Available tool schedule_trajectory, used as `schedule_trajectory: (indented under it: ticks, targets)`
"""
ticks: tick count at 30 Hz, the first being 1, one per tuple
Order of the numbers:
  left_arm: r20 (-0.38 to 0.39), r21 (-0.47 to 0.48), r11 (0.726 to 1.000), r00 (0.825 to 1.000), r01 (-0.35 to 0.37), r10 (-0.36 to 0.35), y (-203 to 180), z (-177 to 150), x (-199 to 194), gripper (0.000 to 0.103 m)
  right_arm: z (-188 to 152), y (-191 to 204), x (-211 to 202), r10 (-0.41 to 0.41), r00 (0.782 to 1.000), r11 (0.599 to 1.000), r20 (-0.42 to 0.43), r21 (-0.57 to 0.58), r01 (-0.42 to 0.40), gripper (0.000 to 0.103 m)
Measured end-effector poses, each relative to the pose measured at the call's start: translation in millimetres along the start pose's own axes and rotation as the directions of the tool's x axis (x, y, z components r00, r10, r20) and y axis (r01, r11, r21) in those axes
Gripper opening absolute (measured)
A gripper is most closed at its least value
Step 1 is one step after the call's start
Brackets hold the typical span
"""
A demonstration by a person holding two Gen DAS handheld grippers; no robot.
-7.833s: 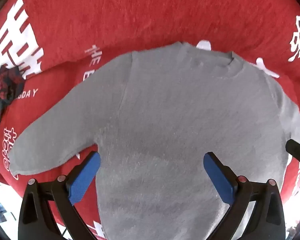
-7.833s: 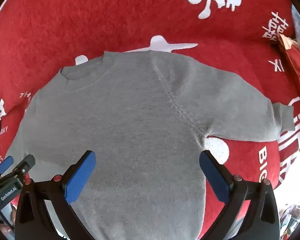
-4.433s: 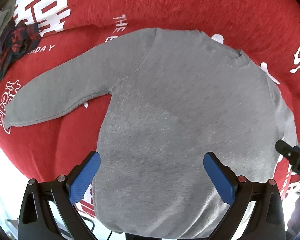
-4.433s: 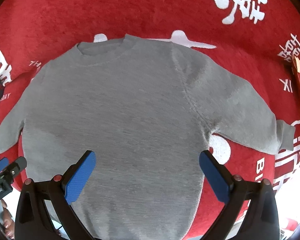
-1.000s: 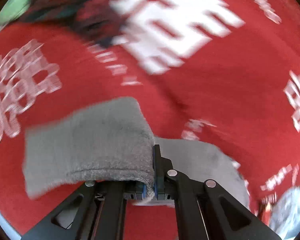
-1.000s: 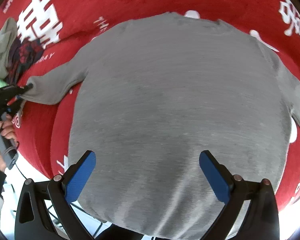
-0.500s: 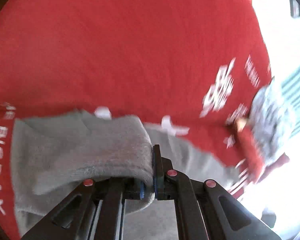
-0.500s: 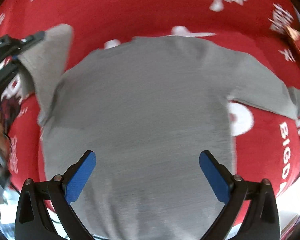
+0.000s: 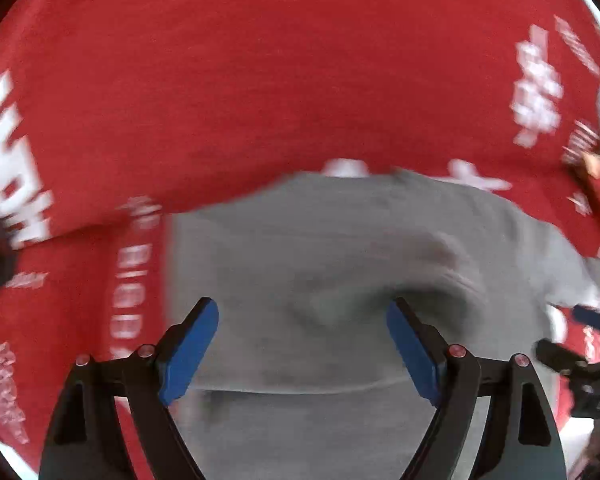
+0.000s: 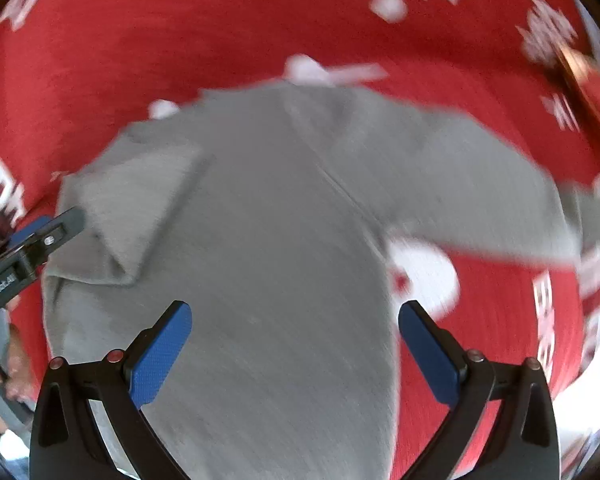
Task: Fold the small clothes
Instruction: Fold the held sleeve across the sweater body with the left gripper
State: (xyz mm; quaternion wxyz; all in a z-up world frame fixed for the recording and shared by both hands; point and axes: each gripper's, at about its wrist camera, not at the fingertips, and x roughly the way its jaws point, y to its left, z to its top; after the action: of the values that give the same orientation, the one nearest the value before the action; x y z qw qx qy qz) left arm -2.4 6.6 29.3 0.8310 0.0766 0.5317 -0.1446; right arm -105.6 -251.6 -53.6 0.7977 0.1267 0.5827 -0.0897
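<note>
The grey sweater (image 10: pixel 268 240) lies flat on the red blanket (image 10: pixel 140 40), collar away from the cameras; its sleeve (image 10: pixel 136 216) on the left of the right wrist view, spread out to the side a second ago and then lifted, now lies folded in over the chest as a blunt flap; the other sleeve (image 10: pixel 480 184) is still stretched out to the right with its cuff on the red cloth. The left gripper (image 9: pixel 302 344), clamped on that sleeve's cuff half a second ago, has just been opening; its blue pads (image 9: pixel 188 356) stand wide apart above the body of the sweater with nothing pinched between them. The right gripper (image 10: pixel 294 356) is likewise spread wide, as before, over the lower body, gripping nothing. The sweater is a soft, fuzzy knit; the blanket a plush red pile printed with bold white characters and letters; both views are motion-blurred. Only the right wrist view shows the folded flap plainly, with the left gripper's tip just beside it and fingers (image 10: pixel 14 360) of a hand on its handle; the left wrist view shows instead a dark rumple in the cloth and the right gripper's tip at the right edge.
</note>
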Motion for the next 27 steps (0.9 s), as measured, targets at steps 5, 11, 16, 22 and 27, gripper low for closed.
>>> schedule_trajectory:
  ticks: [5, 11, 16, 22, 27]
  targets:
    - [-0.195, -0.176, 0.982, 0.980, -0.071, 0.036, 76, 7, 51, 0.086, 34, 90, 7, -0.014, 0.991, 0.934, 0.136, -0.351, 0.062, 0.103]
    - [-0.274, -0.240, 0.964, 0.961, -0.115, 0.046, 90, -9, 84, 0.087, 38, 163, 80, -0.267, 0.934, 0.625, 0.238, -0.694, 0.356, 0.062]
    - [-0.261, -0.259, 0.959, 0.964, -0.114, 0.045, 94, -19, 75, 0.087, 88, 64, 62, -0.083, 0.994, 0.969, 0.077, -0.228, 0.099, 0.028]
    - [-0.234, -0.223, 0.970, 0.971, -0.095, 0.042, 96, 5, 60, 0.087, 66, -73, 52, 0.215, 0.973, 0.869, 0.081, 0.440, -0.228, 0.073]
    - [-0.252, -0.234, 0.972, 0.966, 0.000, -0.060, 121, 32, 75, 0.087, 25, -21, 45, 0.483, 0.873, 0.768, 0.070, 0.443, -0.461, 0.073]
